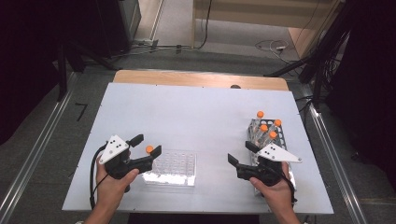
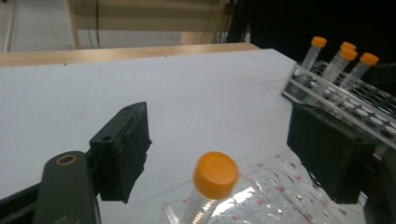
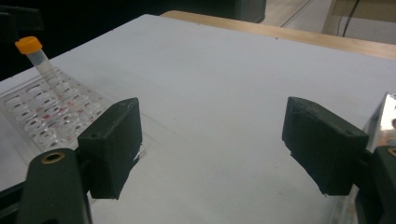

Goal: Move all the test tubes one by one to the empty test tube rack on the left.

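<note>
White table top (image 1: 187,112), wooden far edge (image 1: 201,79), grey floor (image 1: 224,51)

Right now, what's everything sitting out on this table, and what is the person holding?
Table: one, white, wooden far edge.
Clear rack: one, see-through, near side, by the left gripper.
Capped tube: one, orange cap, standing in the clear rack between the left jaws, untouched.
Metal rack: one, silvery, at the right.
Rack tubes: four, orange caps, upright in the metal rack.
Left gripper: black, jaws open.
Right gripper: black, jaws open, empty.
</note>
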`<state>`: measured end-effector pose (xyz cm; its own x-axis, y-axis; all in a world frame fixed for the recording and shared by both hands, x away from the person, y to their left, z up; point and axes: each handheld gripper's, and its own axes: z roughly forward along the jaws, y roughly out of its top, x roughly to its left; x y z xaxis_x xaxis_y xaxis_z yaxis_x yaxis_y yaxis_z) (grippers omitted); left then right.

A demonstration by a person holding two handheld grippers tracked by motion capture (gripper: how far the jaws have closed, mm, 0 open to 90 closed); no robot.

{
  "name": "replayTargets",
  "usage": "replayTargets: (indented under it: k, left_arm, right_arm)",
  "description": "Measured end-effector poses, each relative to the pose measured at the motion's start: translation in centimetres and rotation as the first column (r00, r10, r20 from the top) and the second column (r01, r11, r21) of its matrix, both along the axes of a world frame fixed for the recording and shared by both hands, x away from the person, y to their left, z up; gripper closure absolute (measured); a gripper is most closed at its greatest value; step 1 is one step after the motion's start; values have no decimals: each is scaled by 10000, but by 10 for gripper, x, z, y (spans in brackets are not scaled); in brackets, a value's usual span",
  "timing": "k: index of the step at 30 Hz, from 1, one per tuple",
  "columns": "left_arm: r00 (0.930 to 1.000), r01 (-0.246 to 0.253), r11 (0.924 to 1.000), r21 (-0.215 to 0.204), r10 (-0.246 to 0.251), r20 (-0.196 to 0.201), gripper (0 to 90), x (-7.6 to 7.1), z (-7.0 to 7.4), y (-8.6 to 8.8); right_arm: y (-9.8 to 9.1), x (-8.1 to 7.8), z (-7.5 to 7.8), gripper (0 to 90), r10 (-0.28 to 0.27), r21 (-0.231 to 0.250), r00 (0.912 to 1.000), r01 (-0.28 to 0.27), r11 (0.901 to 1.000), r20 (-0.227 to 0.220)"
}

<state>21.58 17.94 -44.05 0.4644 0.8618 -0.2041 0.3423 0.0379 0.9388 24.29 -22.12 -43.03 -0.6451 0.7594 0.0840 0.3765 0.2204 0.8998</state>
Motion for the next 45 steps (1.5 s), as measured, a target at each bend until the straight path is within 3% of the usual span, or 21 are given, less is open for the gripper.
replayTargets:
  k: [5, 10, 16, 22, 25, 32, 36, 45]
  left_arm:
    - [9981, -615, 9978, -267, 612, -103, 180, 4, -6, 9]
    - [9971, -762, 9968, -237, 761, -60, 180, 4, -7, 10]
    - [9973, -738, 9970, -214, 738, -44, 180, 4, -7, 9]
    - [9974, -710, 9973, -169, 708, -96, 180, 4, -8, 8]
    - [9971, -751, 9970, -180, 749, -126, 181, 4, -8, 8]
    - [9973, -706, 9974, -170, 702, -218, 181, 5, -10, 7]
    - [9973, -694, 9975, -145, 690, -254, 181, 5, -11, 6]
    - [9975, -623, 9978, -218, 615, -351, 185, 6, -13, 6]
  right_arm:
    - [-10, 0, 3, 189, -332, 67, 9994, 331, 9994, 84]
    - [-24, 2, 9, 192, -800, 131, 9960, 796, 9967, 407]
    - [-52, 8, 18, 194, -1706, 203, 9822, 1695, 9853, 791]
    - [-78, 17, 19, 222, -2220, 42, 9688, 2229, 9748, 1104]
    - [-90, 24, 14, 245, -2195, -174, 9678, 2232, 9746, 1236]
    - [-108, 38, 0, 306, -1569, -389, 9822, 1617, 9861, 1035]
    - [-112, 45, -6, 360, -1078, -385, 9879, 1127, 9929, 1116]
    - [-111, 57, -21, 438, -396, -610, 9939, 461, 9971, 1029]
